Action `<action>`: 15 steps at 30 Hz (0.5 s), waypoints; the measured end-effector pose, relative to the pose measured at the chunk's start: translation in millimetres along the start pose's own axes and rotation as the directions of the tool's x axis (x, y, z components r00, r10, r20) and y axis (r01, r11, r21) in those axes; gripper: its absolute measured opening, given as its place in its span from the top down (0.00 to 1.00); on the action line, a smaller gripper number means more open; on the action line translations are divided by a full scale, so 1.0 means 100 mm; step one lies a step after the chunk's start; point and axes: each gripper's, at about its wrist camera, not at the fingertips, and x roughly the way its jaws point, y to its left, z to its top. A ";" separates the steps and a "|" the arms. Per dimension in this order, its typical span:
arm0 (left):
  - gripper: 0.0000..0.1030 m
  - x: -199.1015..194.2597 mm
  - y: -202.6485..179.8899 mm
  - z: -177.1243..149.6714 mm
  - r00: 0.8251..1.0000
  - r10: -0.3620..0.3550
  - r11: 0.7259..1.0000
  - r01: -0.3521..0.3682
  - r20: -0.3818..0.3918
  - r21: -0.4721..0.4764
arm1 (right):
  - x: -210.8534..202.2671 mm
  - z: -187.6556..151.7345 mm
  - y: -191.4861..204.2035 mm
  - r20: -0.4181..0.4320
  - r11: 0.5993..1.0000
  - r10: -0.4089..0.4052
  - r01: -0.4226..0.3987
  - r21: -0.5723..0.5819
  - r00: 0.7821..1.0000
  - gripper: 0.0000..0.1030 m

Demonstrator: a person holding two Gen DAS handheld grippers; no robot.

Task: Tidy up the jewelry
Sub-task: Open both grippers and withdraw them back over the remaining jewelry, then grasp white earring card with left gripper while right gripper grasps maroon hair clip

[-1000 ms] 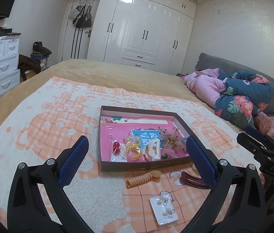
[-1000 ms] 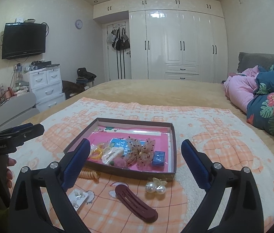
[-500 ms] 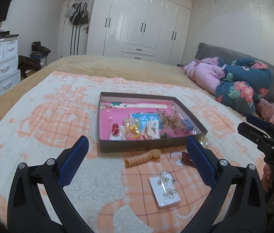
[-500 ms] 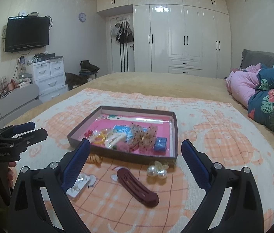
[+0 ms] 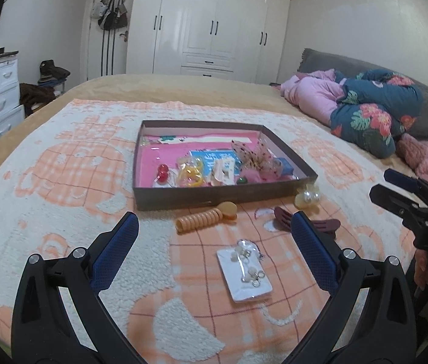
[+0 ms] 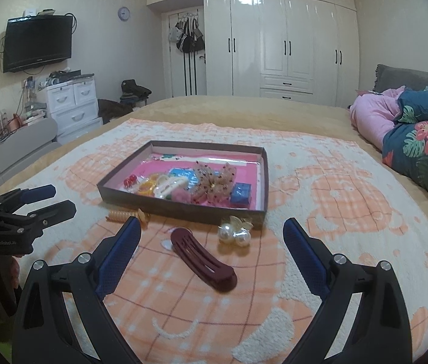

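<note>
A brown box [image 5: 214, 195] [image 6: 183, 207] with a pink floor lies on the bed and holds several hair pieces. In front of it lie an orange spiral clip [image 5: 204, 217] [image 6: 124, 214], a white card of earrings [image 5: 244, 268], a maroon hair clip [image 6: 203, 259] [image 5: 324, 224] and a pearl clip [image 6: 235, 232] [image 5: 308, 195]. My left gripper [image 5: 214, 242] is open and empty above the earring card. My right gripper [image 6: 212, 242] is open and empty above the maroon clip.
An orange and white blanket [image 5: 77, 182] covers the bed. Pink and floral bedding [image 5: 365, 112] is piled at the right. White wardrobes [image 6: 289, 45] stand behind, with white drawers [image 6: 74, 106] and a television [image 6: 38, 42] at the left.
Both grippers have moved down and closer to the loose pieces in front of the box. Both stay open and empty.
</note>
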 end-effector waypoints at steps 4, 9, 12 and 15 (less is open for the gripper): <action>0.11 0.06 -0.05 -0.04 1.000 -0.011 1.000 0.012 -0.019 0.010 | -0.01 -0.05 -0.05 -0.003 1.000 -0.020 0.020 -0.009 1.000 0.11; 0.11 0.12 -0.09 -0.09 0.998 -0.032 0.999 0.033 -0.046 0.016 | 0.03 -0.12 -0.14 -0.022 0.999 -0.031 0.030 -0.013 0.999 0.11; 0.11 0.17 -0.11 -0.12 0.997 -0.047 0.999 0.048 -0.064 0.022 | 0.08 -0.15 -0.18 -0.040 0.999 -0.033 0.032 -0.013 0.999 0.11; 0.11 0.24 -0.13 -0.16 0.994 -0.059 0.998 0.062 -0.093 0.022 | 0.14 -0.19 -0.20 -0.055 0.999 -0.034 0.033 -0.017 0.998 0.11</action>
